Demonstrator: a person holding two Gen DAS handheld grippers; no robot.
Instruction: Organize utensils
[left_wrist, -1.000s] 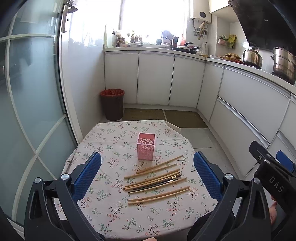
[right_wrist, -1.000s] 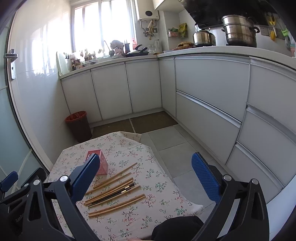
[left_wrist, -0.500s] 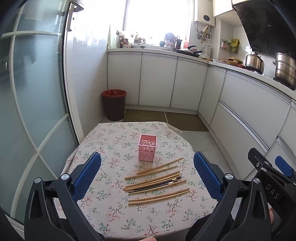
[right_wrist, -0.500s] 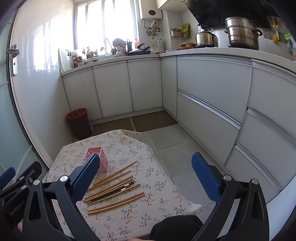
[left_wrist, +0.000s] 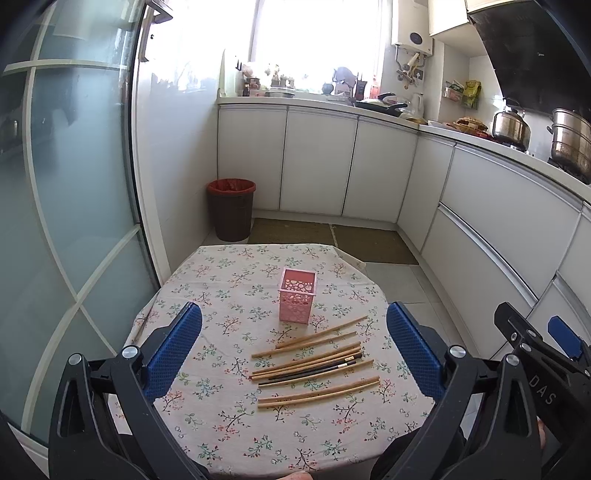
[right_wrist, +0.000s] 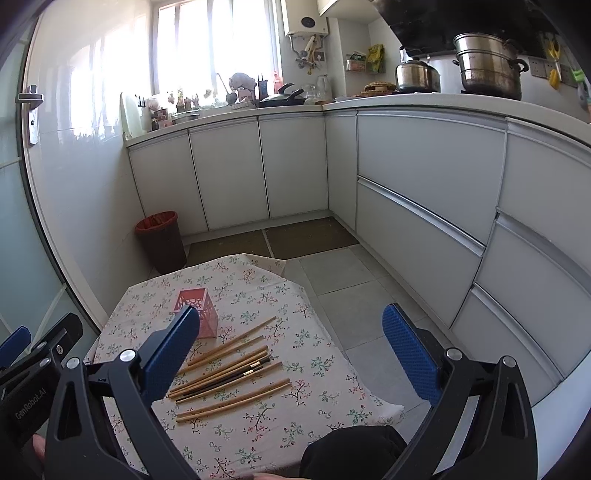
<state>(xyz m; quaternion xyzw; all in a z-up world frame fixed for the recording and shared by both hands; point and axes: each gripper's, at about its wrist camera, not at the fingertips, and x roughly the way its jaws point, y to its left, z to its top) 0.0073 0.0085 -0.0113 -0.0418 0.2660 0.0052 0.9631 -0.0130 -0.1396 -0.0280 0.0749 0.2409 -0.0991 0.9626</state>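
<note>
While both grippers hang above the near edge of the tabletop (left_wrist: 207, 435), nothing has been picked up: the left gripper (left_wrist: 293, 354) is spread wide with nothing between its pads, and the right gripper (right_wrist: 291, 356) is likewise released and empty. The chopsticks (left_wrist: 314, 360) lie loose on the floral cloth in a rough fan, some touching, a dark pair (left_wrist: 314, 372) tucked among the pale wooden ones, all just in front of the pink perforated holder (left_wrist: 297, 300), which stands upright near the middle.

Trouble probably comes from the sticks themselves (thin, round, lying flat). A gripper closing on one may catch its neighbour too, or roll it away across the cloth toward the right edge, where the tabletop ends over the tiled floor (right_wrist: 351, 291). The holder looks light; a stick pushed in at a slant could tip or shove it.
</note>
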